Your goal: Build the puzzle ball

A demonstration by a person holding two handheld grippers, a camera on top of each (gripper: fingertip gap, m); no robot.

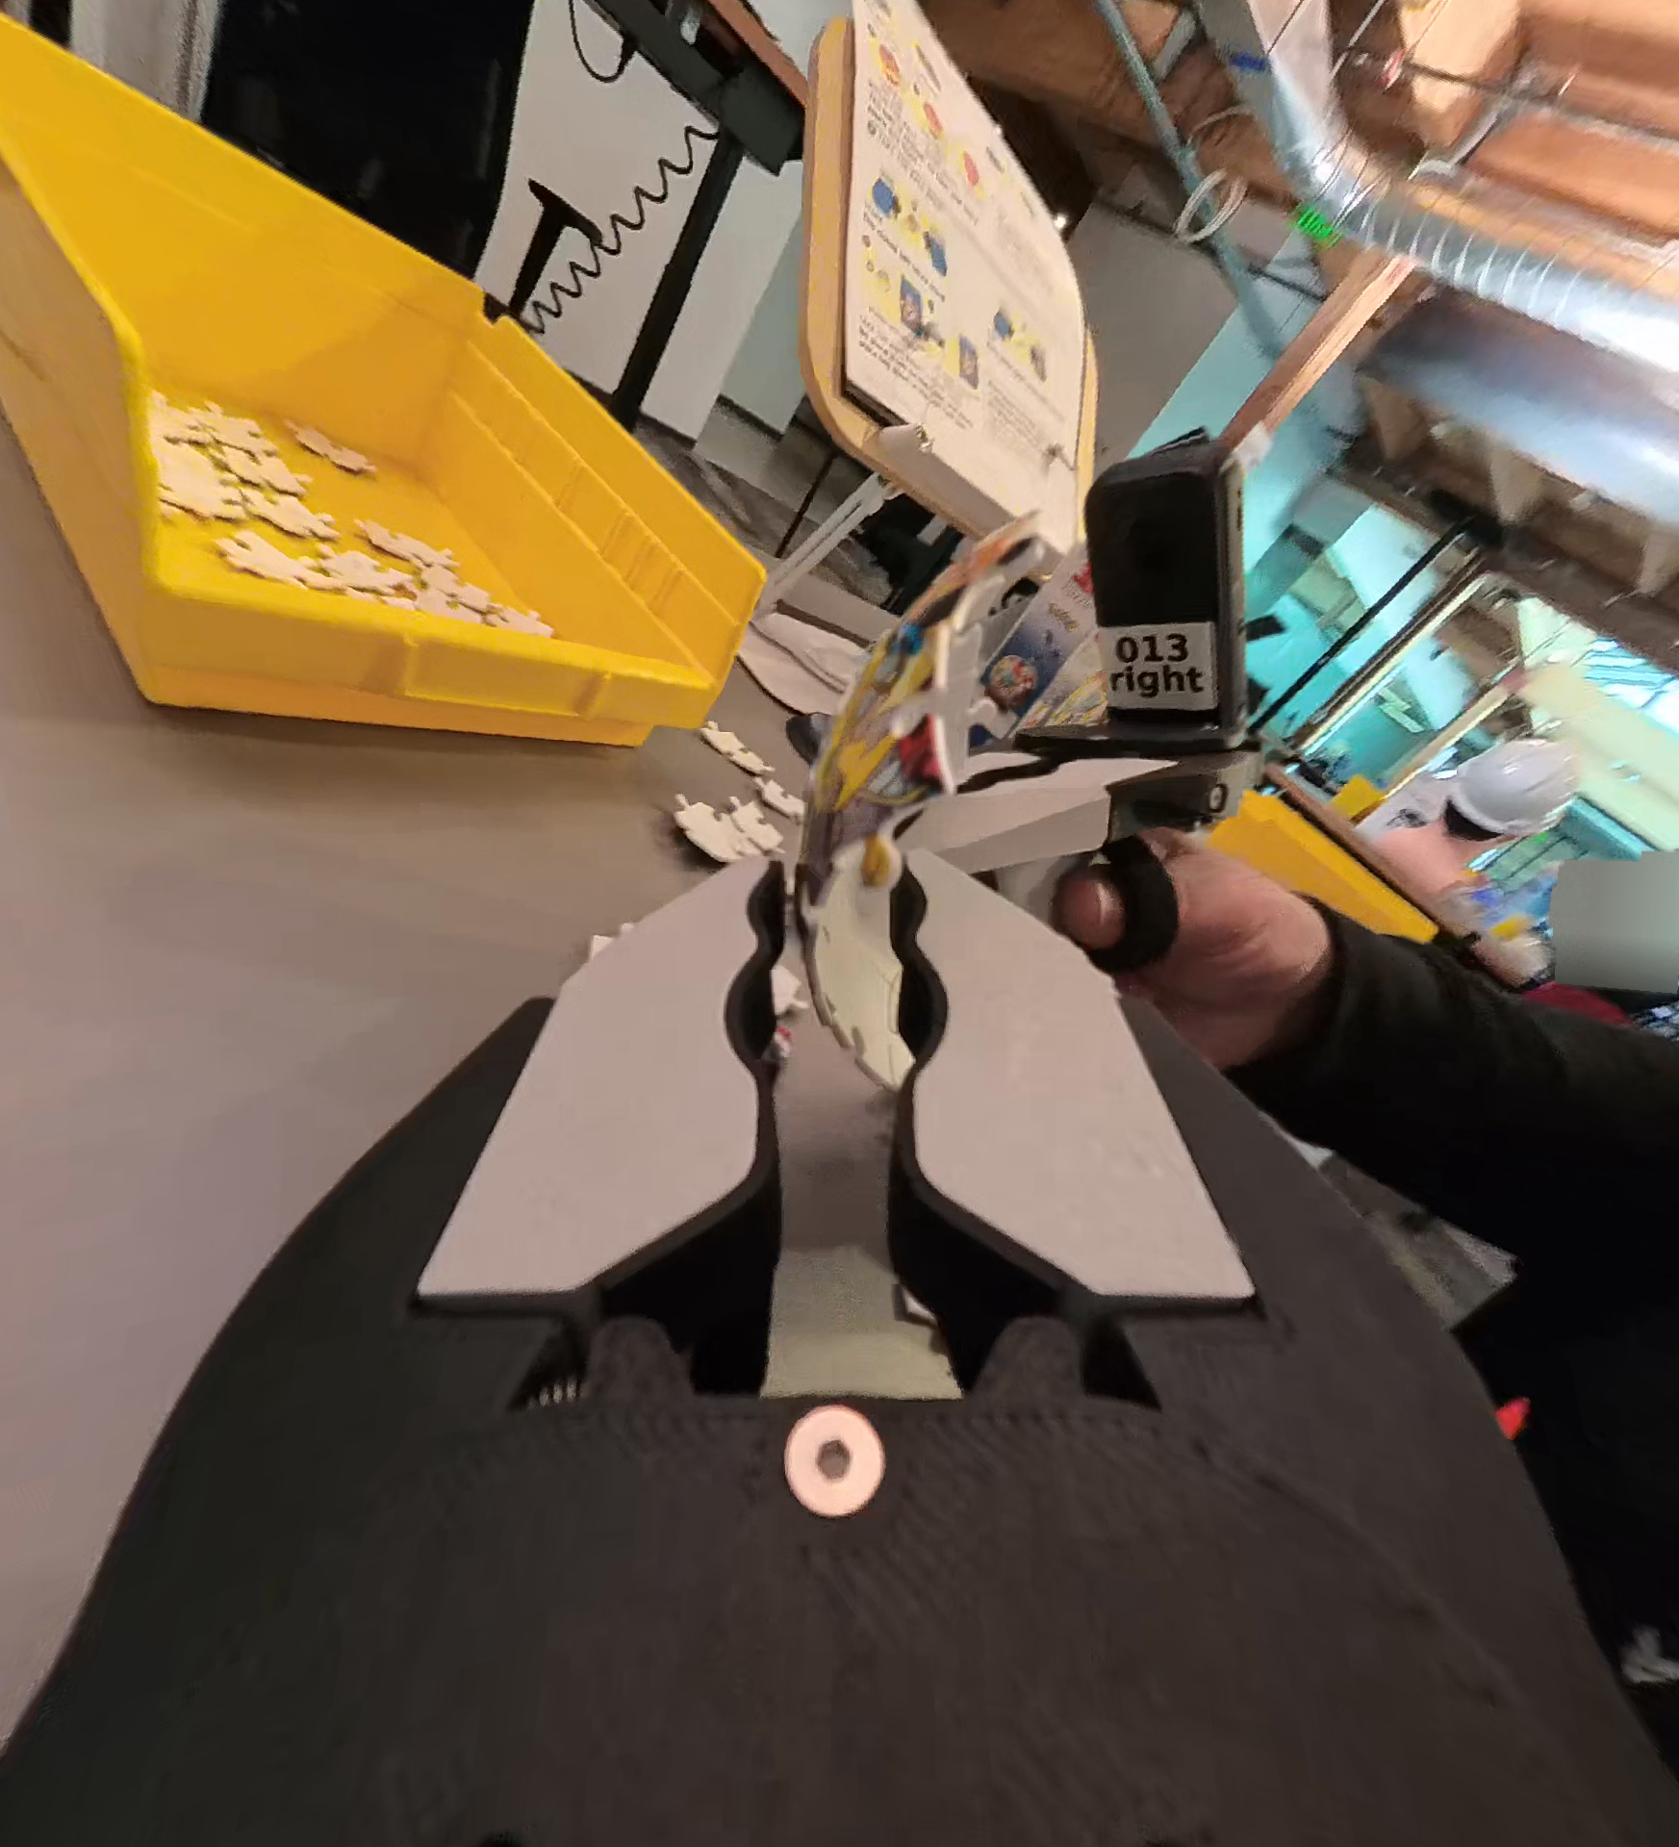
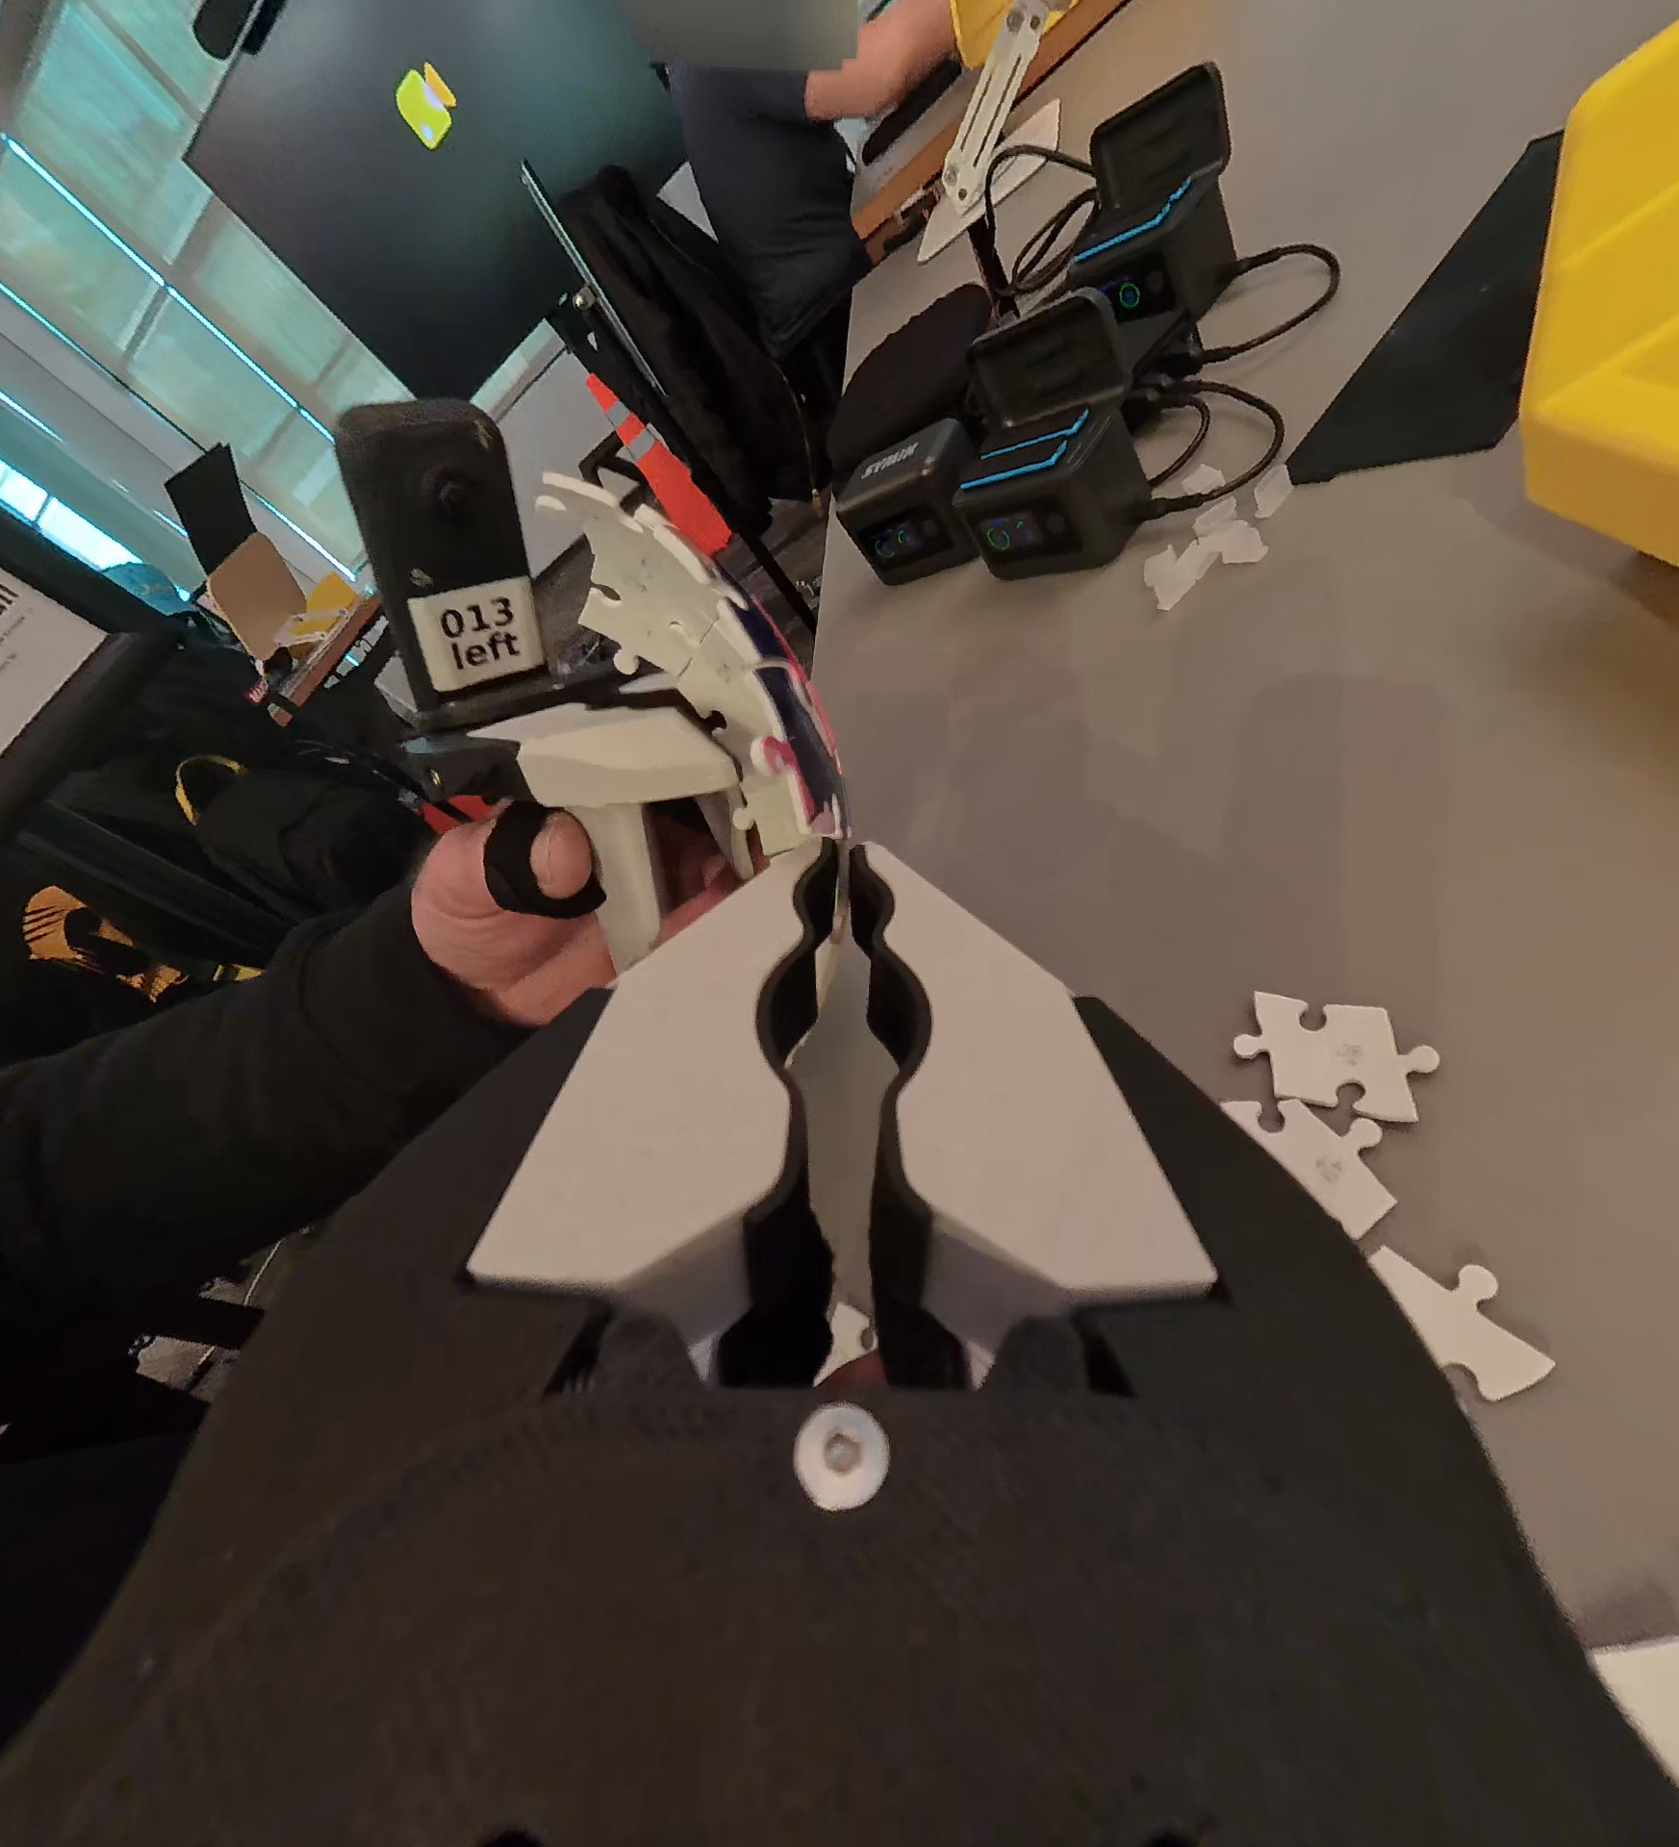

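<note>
Left wrist view shows the left tool (image 1: 840, 890) pinching the lower edge of a curved assembled section (image 1: 875, 800) of the puzzle ball, its two fingers pressed onto the white inner face and the printed outer face. The right tool (image 1: 975, 800), seen farther off in this view, meets the same section from the other side. In the right wrist view the right tool (image 2: 843, 860) has its fingers nearly pressed together, and the thin edge of the assembled section (image 2: 715, 640) sits at their tips — so I judge that both tools hold the one curved shell in the air above the grey surface (image 2: 1315, 800).

The step in hand seems to be to steady this shell between the two tools, perhaps to seat a joint or to pass it over. To do it well, the grip should stay on whole pieces and not on a seam, because a pinch across a seam can pop the tabs apart. Pressure should be light and even; the shell is thin and will probably flex. One tool should hold firm while the other adjusts — not both moving together.

Loose white pieces (image 2: 1335, 1059) lie on the surface beside the right tool, and many more lie in the yellow bin (image 1: 515, 480). Most of the ball looks not yet built.
</note>
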